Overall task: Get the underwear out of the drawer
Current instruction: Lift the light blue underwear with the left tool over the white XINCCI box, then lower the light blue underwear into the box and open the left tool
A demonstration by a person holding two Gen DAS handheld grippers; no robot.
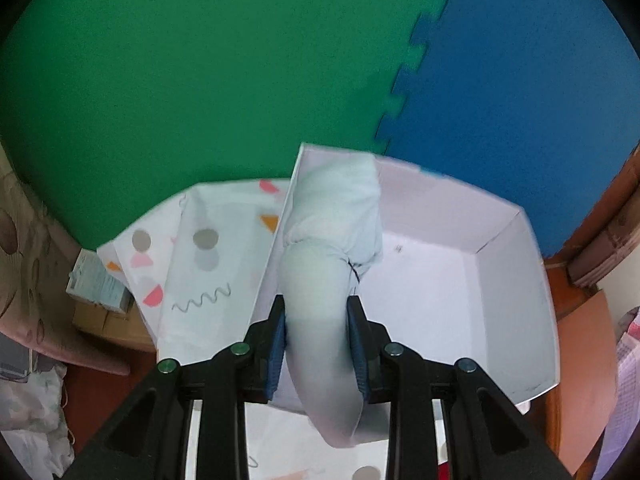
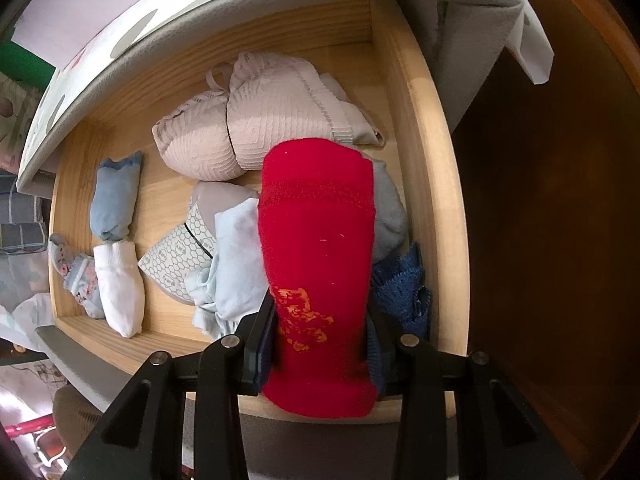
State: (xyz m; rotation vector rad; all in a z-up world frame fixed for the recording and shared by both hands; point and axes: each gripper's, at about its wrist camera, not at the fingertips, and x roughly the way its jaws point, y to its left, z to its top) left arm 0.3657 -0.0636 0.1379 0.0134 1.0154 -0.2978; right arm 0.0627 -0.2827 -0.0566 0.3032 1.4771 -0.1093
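1. The left gripper has its fingers clenched on a pale blue roll of underwear, which sticks out forward between them.
2. The far end of that roll hangs over the left wall of a white box, whose floor is bare where it shows.
3. The box sits on a patterned cloth covering the desk, with green mat and blue mat beyond it.
4. The right gripper points down into the wooden drawer, its fingers clenched on a red roll with an orange print.
5. The red roll stands between the fingers above the other garments, so whether it touches them cannot be told.
6. In the drawer lie a beige bra at the back, a light blue garment just left of the red roll, and blue lace to its right.
7. On the drawer's left side lie a blue sock, a white sock and a floral sock.
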